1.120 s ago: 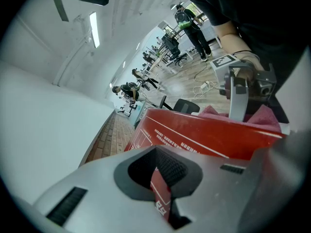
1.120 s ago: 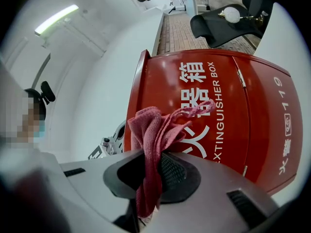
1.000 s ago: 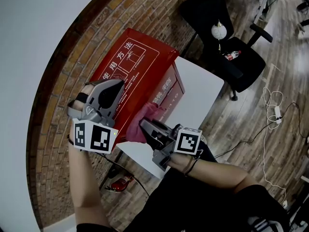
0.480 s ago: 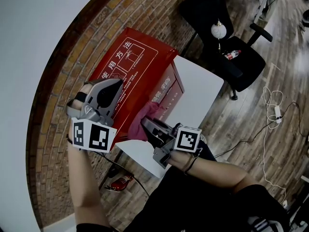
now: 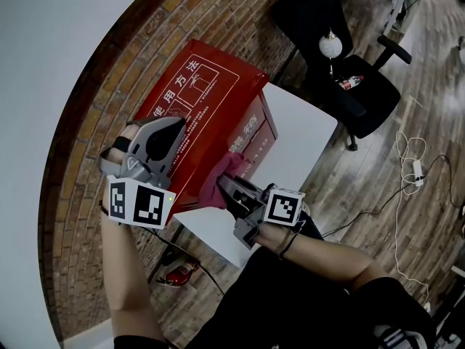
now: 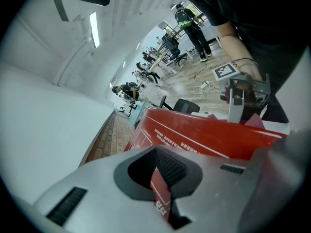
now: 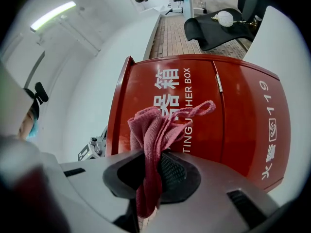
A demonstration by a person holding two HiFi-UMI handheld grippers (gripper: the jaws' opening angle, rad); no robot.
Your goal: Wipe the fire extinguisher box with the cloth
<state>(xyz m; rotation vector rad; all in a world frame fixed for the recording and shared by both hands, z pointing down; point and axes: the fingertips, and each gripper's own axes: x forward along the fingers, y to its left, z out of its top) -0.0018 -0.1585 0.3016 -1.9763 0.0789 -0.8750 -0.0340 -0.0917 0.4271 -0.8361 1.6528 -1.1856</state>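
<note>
A red fire extinguisher box [image 5: 211,100] with white print stands on a white table [image 5: 301,133] against a brick wall. My left gripper [image 5: 176,128] lies on the box's top near its left end, jaws shut. In the left gripper view, the box [image 6: 204,135] shows red in the thin slit between the left gripper's [image 6: 163,191] pads. My right gripper [image 5: 224,186] is shut on a dark pink cloth [image 5: 231,164] held against the box's front face. In the right gripper view the cloth [image 7: 155,125] bunches out of the right gripper [image 7: 153,168] in front of the box's lettered front [image 7: 233,106].
A black office chair [image 5: 327,27] stands past the table's far end, with a small bottle [image 5: 350,83] on its seat. Cables [image 5: 414,167] trail over the wooden floor on the right. A red object [image 5: 178,275] lies on the floor below the table.
My right gripper and the cloth have slid a little way down the box's front face. The left gripper has stayed where it was on the box's top.
</note>
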